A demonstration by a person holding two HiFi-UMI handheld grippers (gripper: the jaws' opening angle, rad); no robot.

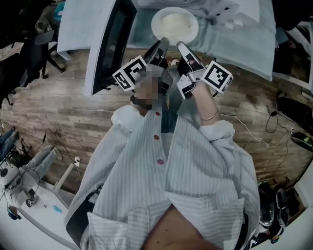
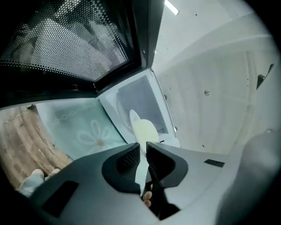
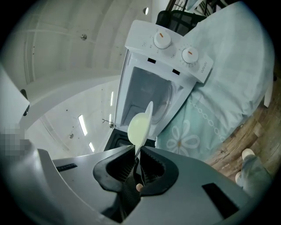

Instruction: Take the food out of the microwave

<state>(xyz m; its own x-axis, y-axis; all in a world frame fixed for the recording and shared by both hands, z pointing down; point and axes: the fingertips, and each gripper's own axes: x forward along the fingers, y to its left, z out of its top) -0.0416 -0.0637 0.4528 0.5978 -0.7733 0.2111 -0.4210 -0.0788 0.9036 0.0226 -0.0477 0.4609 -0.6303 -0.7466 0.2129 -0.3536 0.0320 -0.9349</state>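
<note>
A white plate of pale food hangs level in front of the open white microwave, above the tablecloth. My left gripper is shut on the plate's near rim from the left. My right gripper is shut on the same rim from the right. In the left gripper view the plate shows edge-on between the pads of the left gripper, with the microwave's cavity behind. In the right gripper view the plate rises from the right gripper, in front of the microwave.
The microwave door stands swung open at the left, close to my left gripper. A pale teal flowered tablecloth covers the table under the microwave. Wooden floor and cables lie below.
</note>
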